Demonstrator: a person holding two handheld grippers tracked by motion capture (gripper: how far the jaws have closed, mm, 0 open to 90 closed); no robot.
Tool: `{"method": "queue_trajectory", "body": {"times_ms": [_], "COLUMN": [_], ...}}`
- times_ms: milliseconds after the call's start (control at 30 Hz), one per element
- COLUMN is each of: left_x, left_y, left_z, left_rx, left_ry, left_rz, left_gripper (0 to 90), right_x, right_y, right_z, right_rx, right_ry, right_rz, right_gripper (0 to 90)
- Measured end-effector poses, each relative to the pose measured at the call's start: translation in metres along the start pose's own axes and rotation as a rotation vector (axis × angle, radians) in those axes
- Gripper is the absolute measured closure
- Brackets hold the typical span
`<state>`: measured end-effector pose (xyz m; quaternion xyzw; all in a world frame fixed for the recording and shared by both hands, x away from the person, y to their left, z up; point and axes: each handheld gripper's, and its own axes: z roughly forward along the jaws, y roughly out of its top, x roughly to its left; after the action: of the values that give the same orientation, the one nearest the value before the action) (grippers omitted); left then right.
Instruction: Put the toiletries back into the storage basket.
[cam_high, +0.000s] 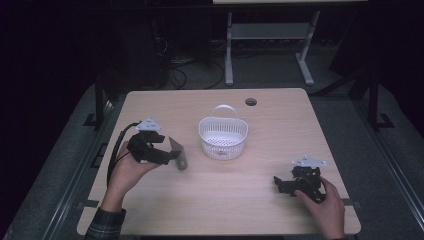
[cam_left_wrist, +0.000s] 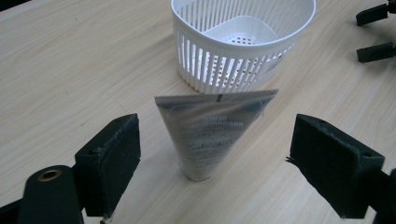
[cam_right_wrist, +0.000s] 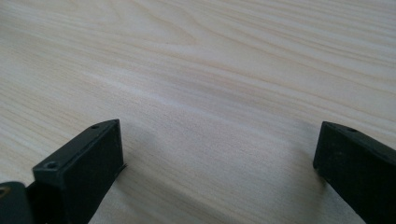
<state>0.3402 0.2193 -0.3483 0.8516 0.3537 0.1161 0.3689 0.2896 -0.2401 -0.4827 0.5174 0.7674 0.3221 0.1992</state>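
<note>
High view is showing the left claw (cam_high: 172, 156) sitting on the left side of the wooden surface (cam_high: 250, 200), right up against a grey squeeze tube (cam_high: 178, 153) that's standing upright on its cap. Left gripper view is making it clearer: the tube (cam_left_wrist: 210, 135) is standing between the two black pads (cam_left_wrist: 109, 161), which are spread wide with gaps on both sides, so nothing's gripped. The white slotted basket (cam_high: 223, 137) is sitting just right of the tube, near the middle. Over at the near right, the right claw (cam_high: 280, 184) is resting low on the surface, jaws wide apart and holding nothing.
</note>
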Motion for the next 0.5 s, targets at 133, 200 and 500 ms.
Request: {"method": "queue_trajectory", "body": {"times_ms": [133, 200, 500], "left_x": [0.000, 0.000, -0.003], "left_y": [0.004, 0.006, 0.015], "left_z": [0.003, 0.005, 0.017], "left_rx": [0.005, 0.006, 0.025], "left_ry": [0.004, 0.009, 0.014], "left_rz": [-0.001, -0.003, 0.008], "left_gripper": [14.8, 14.7, 14.7], "right_x": [0.000, 0.000, 0.000], "right_y": [0.000, 0.000, 0.000], "right_z": [0.000, 0.000, 0.000], "right_rx": [0.000, 0.000, -0.001], "right_ry": [0.000, 0.000, -0.003], "right_rz": [0.001, 0.001, 0.001], "right_gripper": [1.0, 1.0, 1.0]}}
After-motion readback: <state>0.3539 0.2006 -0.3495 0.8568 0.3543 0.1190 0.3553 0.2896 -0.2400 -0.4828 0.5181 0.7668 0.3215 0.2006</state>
